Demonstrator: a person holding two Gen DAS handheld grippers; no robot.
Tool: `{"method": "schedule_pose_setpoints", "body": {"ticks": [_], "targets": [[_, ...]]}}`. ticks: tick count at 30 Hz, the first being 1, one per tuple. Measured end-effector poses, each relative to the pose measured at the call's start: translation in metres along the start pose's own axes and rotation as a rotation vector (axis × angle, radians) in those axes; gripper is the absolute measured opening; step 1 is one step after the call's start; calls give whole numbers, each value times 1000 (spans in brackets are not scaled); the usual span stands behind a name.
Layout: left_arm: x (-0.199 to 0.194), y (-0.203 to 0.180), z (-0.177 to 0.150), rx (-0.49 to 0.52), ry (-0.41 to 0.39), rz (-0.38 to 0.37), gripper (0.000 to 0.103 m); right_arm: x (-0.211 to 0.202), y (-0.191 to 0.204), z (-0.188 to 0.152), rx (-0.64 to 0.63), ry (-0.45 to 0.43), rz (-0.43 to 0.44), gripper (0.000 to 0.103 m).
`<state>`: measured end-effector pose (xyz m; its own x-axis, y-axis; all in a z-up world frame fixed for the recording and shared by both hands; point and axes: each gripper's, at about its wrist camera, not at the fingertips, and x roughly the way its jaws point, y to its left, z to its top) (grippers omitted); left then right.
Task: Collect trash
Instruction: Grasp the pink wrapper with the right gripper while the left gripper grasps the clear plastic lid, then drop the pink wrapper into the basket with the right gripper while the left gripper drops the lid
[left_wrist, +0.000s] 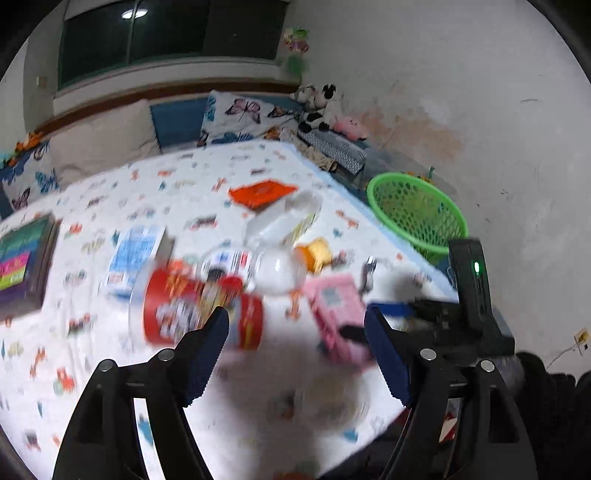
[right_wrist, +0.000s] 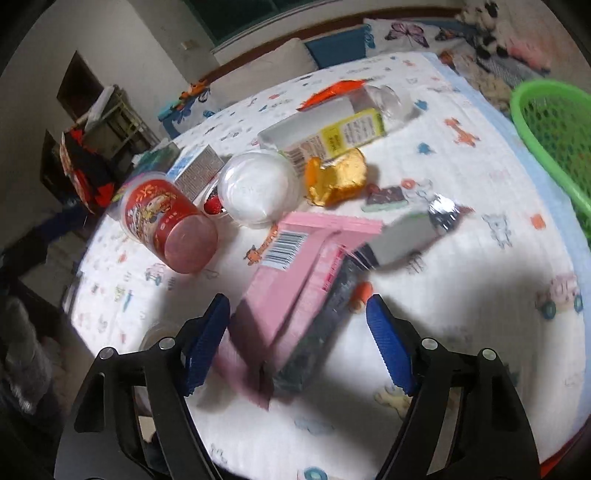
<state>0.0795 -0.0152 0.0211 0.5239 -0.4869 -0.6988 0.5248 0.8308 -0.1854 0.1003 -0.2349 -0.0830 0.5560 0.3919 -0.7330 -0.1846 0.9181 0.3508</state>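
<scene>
Pink flattened cardboard carton (right_wrist: 295, 273) lies on the bed, long axis running straight away from the right hand-held gripper (right_wrist: 297, 339), whose wide-open jaws straddle its near end; the left hand-held gripper (left_wrist: 295, 350), also wide, is farther.

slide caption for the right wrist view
Open right claw above a pink box among trash on a patterned sheet.

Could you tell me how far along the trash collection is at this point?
Barely begun. The green basket looks empty. Both the left hand-held gripper and the right hand-held gripper are open and hold nothing. The pink carton, red cup and gold wrapper remain on the bed.
</scene>
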Motion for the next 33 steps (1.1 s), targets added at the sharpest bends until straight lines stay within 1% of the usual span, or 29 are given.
{"method": "schedule_pose_setpoints", "body": {"ticks": [3, 4, 5, 6, 8, 10, 11, 12, 14, 18, 20, 27, 30, 33], "targets": [[0, 8, -21, -22, 28, 2, 73, 10, 8, 5, -30, -7, -20, 75], [1, 11, -28, -29, 42, -4, 73, 13, 10, 6, -37, -10, -31, 72], [3, 12, -35, -34, 57, -9, 73, 14, 11, 7, -45, -13, -47, 64], [5, 11, -42, -37, 68, -12, 73, 15, 13, 7, -53, -14, -57, 63], [12, 11, -55, -43, 106, -26, 73, 16, 15, 7, -61, -18, -68, 56], [19, 10, -64, -50, 123, -31, 73, 15, 14, 7, -60, -22, -68, 54], [23, 9, -67, -54, 135, -42, 73, 14, 13, 7, -56, -26, -65, 51], [26, 7, -70, -57, 140, -51, 73, 13, 13, 7, -54, -25, -60, 50], [32, 4, -73, -55, 154, -70, 73, 11, 13, 6, -51, -34, -59, 45], [42, -3, -74, -35, 163, -93, 74, 3, 12, 7, -43, -61, -65, 43], [47, -8, -74, -24, 170, -105, 77, -2, 11, 7, -39, -75, -63, 39], [65, -20, -74, 22, 209, -129, 77, -20, 7, 9, -41, -107, -59, 36], [70, -26, -74, 46, 210, -118, 77, -27, 3, 8, -32, -118, -53, 36], [77, -25, -72, 41, 214, -105, 76, -31, 0, 8, -22, -125, -57, 35]]}}
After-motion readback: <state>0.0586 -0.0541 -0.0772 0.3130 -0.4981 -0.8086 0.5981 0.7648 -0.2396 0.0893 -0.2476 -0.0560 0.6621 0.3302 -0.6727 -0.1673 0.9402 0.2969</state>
